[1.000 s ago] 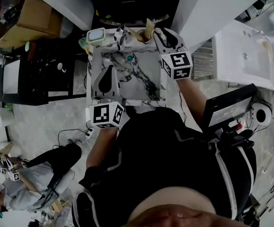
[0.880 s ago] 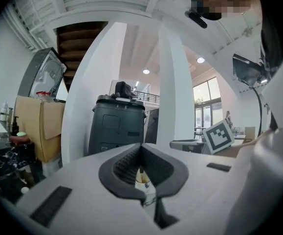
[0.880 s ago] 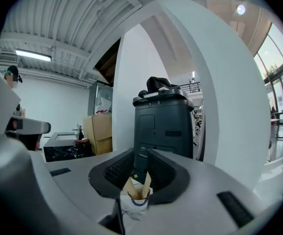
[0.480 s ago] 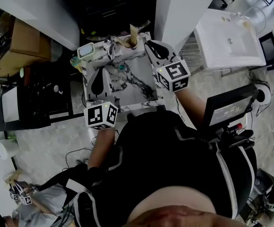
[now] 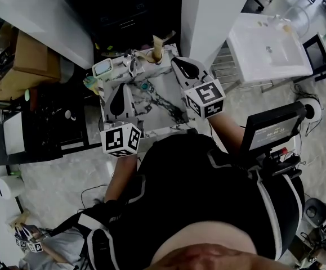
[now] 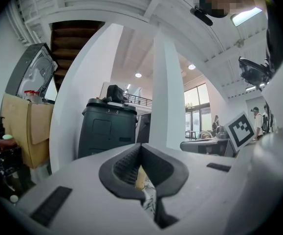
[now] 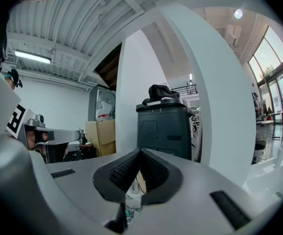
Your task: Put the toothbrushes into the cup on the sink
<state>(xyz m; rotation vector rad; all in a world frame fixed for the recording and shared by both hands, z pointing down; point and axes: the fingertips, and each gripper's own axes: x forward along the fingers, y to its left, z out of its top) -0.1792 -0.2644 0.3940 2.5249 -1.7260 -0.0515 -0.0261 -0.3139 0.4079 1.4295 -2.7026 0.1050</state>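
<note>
Now the left gripper (image 5: 128,86) hovers closed, empty, over the sink (image 5: 164,97) — the right gripper (image 5: 175,61) has just been closing on nothing

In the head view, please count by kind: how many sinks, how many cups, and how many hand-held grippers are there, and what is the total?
Sinks: 2, the marble sink and the white sink
Cups: 1, the cup at the marble sink's far edge
Grippers: 2, the left gripper and the right gripper, both with fingers closed
Total: 5
</note>
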